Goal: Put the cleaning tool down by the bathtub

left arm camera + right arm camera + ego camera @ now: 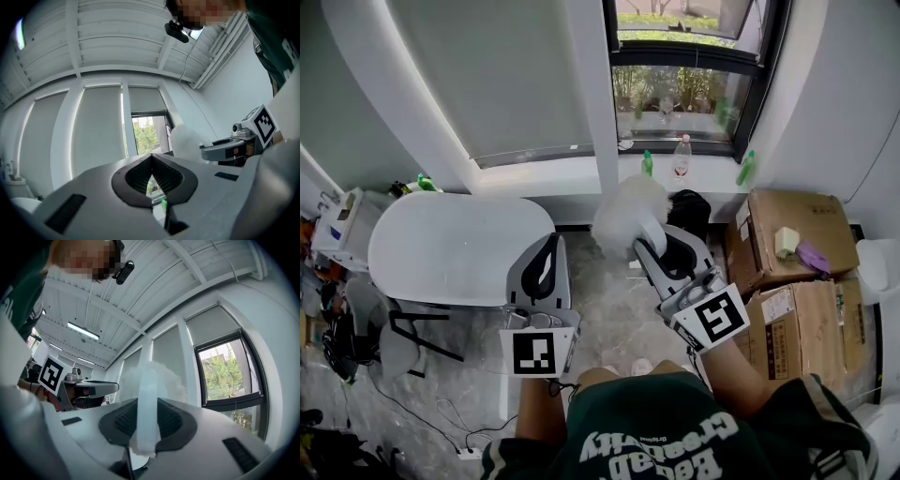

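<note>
The cleaning tool is a white fluffy duster (628, 214) on a pale plastic handle (146, 418). My right gripper (652, 246) is shut on that handle, with the fluffy head (161, 376) sticking out past the jaws towards the window. The white oval bathtub (394, 234) lies to the left, below and beside my left gripper (553, 240). In the left gripper view, the left gripper (151, 157) has its jaw tips together with nothing between them. The duster (187, 143) and right gripper (225, 151) show to its right.
Cardboard boxes (787, 234) are stacked at the right. A black bag (689, 208) sits under the window sill, which carries a clear bottle (682, 157) and green bottles (647, 164). A black-framed stand (403, 328) and floor cables (441, 412) lie at the lower left.
</note>
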`<state>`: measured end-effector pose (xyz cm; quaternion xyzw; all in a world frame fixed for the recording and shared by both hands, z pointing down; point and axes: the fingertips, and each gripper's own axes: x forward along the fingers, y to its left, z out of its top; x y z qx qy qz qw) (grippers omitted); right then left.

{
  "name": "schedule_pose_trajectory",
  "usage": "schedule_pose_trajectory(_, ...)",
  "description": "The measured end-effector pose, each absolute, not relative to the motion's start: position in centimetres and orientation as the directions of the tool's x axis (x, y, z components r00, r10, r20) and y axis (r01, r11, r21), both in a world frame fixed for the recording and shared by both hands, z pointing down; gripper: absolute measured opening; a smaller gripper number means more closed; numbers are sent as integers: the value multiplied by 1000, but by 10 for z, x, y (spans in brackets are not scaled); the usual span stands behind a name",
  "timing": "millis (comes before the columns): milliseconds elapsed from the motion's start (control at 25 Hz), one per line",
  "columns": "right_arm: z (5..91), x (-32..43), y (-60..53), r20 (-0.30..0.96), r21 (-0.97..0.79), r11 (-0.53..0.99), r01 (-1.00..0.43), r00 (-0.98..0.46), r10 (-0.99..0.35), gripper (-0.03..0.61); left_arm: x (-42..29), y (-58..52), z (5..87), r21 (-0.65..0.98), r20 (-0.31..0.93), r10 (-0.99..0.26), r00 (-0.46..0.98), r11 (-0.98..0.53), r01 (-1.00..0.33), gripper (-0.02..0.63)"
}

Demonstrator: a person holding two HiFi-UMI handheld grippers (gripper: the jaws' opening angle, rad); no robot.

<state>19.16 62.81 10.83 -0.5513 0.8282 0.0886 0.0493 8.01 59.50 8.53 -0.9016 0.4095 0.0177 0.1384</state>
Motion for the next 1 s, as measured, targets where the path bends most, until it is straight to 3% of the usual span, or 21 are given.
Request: schedule_pose_trajectory(1000,115,220,596,-195,79,402,-912,-409,-891,92,121,567,76,-318,-155,-704,693,-629,-709,6)
